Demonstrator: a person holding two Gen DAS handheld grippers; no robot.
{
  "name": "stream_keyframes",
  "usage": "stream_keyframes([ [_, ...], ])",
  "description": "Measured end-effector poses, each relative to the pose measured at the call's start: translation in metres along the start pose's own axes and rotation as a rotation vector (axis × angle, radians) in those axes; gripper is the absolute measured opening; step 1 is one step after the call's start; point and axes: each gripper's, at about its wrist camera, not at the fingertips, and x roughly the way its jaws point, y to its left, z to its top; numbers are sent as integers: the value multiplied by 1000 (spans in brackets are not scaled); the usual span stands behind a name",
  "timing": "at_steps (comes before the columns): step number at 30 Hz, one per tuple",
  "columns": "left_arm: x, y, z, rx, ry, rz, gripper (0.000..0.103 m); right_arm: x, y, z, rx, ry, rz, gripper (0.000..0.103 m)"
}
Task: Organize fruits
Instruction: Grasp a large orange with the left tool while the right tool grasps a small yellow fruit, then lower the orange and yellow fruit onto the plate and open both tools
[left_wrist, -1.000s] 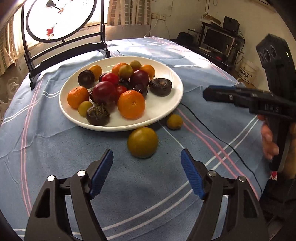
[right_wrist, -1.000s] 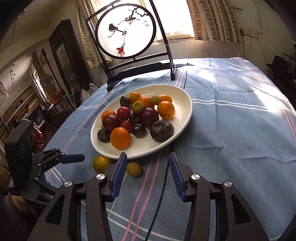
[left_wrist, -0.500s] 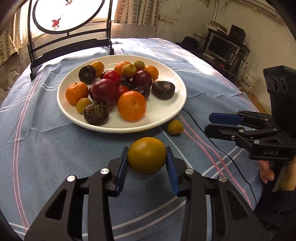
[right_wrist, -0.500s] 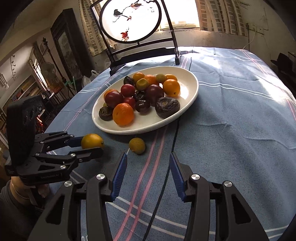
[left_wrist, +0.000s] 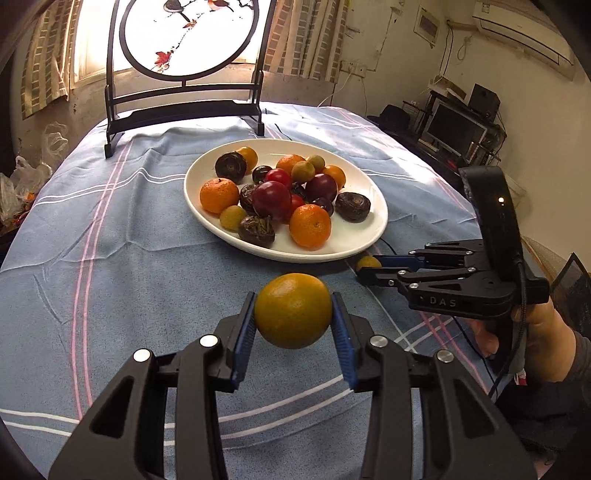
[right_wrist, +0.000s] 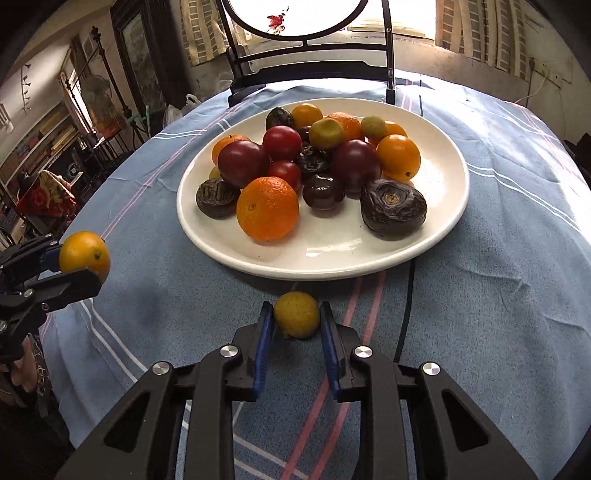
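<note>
A white plate (left_wrist: 373, 236) (right_wrist: 332, 258) on the blue striped cloth holds several oranges, red plums, dark passion fruits and small yellow-green fruits. My left gripper (left_wrist: 293, 312) is shut on a yellow-orange fruit (left_wrist: 293, 310) and holds it above the cloth, in front of the plate; it also shows in the right wrist view (right_wrist: 85, 255). My right gripper (right_wrist: 296, 314) is closed around a small yellow fruit (right_wrist: 296, 314) that rests on the cloth just below the plate's near rim; the small fruit also shows in the left wrist view (left_wrist: 367, 263).
A black stand with a round painted screen (left_wrist: 184, 96) stands at the table's far end. A black cable (right_wrist: 404, 317) runs over the cloth from under the plate. A monitor and shelves (left_wrist: 454, 129) lie beyond the table's right edge.
My left gripper has lifted the yellow-orange fruit off the cloth. My right gripper has moved forward to the small yellow fruit and closed around it.
</note>
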Motion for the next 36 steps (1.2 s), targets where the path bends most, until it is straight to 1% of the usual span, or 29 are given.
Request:
stream_keyframes([
  [4, -1, 1, 0, -8, -11, -11, 38, -28, 3, -8, -11, -60, 43, 25],
  [6, -1, 0, 5, -5, -17, -17, 38, -44, 0, -5, -3, -98, 59, 25],
  [9, 3, -2, 21, 1, -24, -26, 38, -63, -11, 13, 27, -156, 67, 25],
  [12, 9, -3, 49, 10, -44, -26, 38, -71, -20, 43, 44, -195, 68, 25],
  [14, 18, -1, 71, 17, -46, -23, 38, -68, -26, 63, 55, -206, 73, 25],
  [16, 32, 4, 89, 9, -41, -18, 38, -60, -34, 80, 72, -206, 60, 26],
  [18, 51, 11, 106, 1, -23, -1, 38, -44, -39, 95, 93, -183, 69, 26],
  [20, 71, 20, 118, -25, -1, 13, 38, -31, -41, 103, 101, -174, 69, 26],
  [22, 88, 28, 126, -41, 6, 44, 39, -20, -38, 109, 97, -170, 67, 28],
  [23, 95, 30, 129, -44, 13, 49, 42, -16, -38, 111, 95, -164, 76, 31],
  [24, 100, 33, 131, -56, 20, 47, 54, -13, -38, 113, 99, -167, 69, 46],
  [25, 103, 35, 133, -68, 21, 51, 75, -13, -38, 113, 105, -178, 57, 54],
  [26, 104, 37, 133, -77, 23, 53, 85, -14, -38, 113, 106, -183, 58, 55],
  [27, 102, 37, 132, -83, 12, 49, 91, -15, -39, 111, 108, -184, 65, 55],
  [30, 92, 34, 123, -63, 5, 67, 92, -23, -38, 97, 110, -187, 61, 55],
  [32, 84, 32, 110, -54, 18, 80, 94, -31, -35, 82, 106, -195, 43, 62],
  [34, 73, 27, 93, -42, 27, 102, 97, -42, -32, 65, 104, -209, 37, 80],
  [36, 60, 21, 76, -23, 28, 123, 98, -55, -29, 47, 102, -230, 29, 86],
])
